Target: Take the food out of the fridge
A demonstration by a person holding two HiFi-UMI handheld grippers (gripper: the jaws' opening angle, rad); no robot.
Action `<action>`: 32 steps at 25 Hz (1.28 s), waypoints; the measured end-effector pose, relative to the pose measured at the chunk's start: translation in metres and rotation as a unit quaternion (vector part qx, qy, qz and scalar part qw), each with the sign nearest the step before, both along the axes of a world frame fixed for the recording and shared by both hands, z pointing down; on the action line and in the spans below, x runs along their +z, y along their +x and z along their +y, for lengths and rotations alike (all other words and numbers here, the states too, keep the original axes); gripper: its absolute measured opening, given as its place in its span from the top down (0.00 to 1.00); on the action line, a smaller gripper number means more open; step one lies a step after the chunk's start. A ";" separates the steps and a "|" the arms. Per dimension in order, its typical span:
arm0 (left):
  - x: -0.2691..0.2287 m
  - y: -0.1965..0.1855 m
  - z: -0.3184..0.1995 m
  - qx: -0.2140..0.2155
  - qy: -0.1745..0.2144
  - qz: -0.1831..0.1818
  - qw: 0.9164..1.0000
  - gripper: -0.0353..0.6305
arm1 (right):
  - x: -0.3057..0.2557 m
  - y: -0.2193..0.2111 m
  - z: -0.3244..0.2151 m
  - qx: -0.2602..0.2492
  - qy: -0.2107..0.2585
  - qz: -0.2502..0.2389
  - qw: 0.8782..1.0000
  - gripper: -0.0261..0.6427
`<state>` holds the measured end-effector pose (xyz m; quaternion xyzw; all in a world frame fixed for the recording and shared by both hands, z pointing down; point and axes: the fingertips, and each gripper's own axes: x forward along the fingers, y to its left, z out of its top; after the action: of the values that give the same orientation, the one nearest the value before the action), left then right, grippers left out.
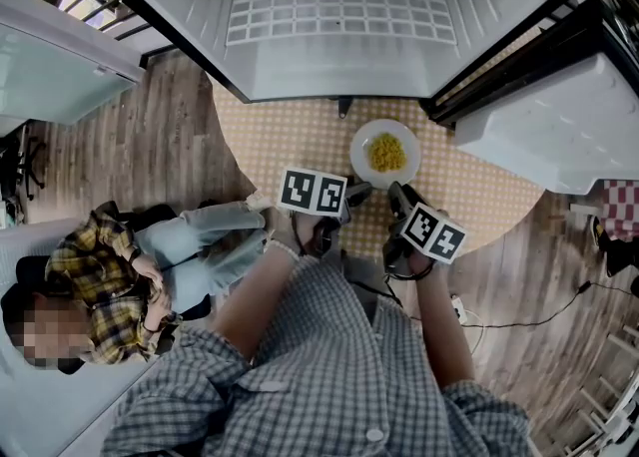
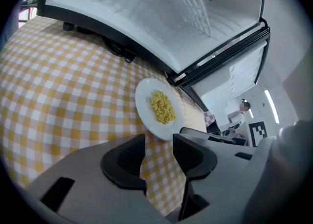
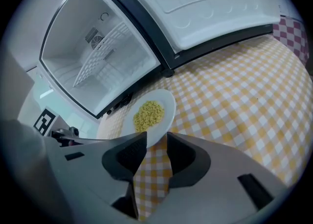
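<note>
A white plate (image 1: 385, 154) with a heap of yellow food lies flat on the yellow checked tablecloth (image 1: 290, 136), just in front of the open fridge (image 1: 339, 16). The fridge looks empty, with only a bare wire shelf showing. My left gripper (image 1: 353, 191) is at the plate's near left edge. In the left gripper view the plate (image 2: 160, 108) sits just beyond the left gripper (image 2: 159, 143), whose jaws are open with only cloth between them. My right gripper (image 1: 399, 196) is at the plate's near right edge. It (image 3: 156, 142) also stands open, with the plate (image 3: 149, 115) rim at its tips.
The fridge door (image 1: 544, 126) hangs open at the right, over the table's edge. A person in a plaid shirt (image 1: 110, 285) sits on the floor to the left. A cable (image 1: 519, 320) runs across the wooden floor at the right.
</note>
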<state>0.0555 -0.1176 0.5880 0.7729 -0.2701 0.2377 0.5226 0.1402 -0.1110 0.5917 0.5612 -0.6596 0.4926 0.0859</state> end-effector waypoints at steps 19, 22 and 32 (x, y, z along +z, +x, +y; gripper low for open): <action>-0.078 -0.009 -0.015 0.050 0.201 -0.013 0.978 0.94 | -0.099 0.001 -0.018 -0.057 0.157 0.118 0.979 0.94; -0.096 -0.009 -0.020 0.078 0.256 -0.041 0.963 0.94 | -0.119 -0.003 -0.022 -0.081 0.189 0.154 0.966 0.95; -0.162 -0.005 -0.022 0.085 0.341 -0.033 0.935 0.94 | -0.179 -0.018 -0.026 -0.118 0.270 0.193 0.936 0.95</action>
<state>0.0504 -0.1399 0.4259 0.9166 -0.2855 0.1999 0.1960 0.1217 -0.1374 0.4130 0.5661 -0.7997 0.1641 0.1143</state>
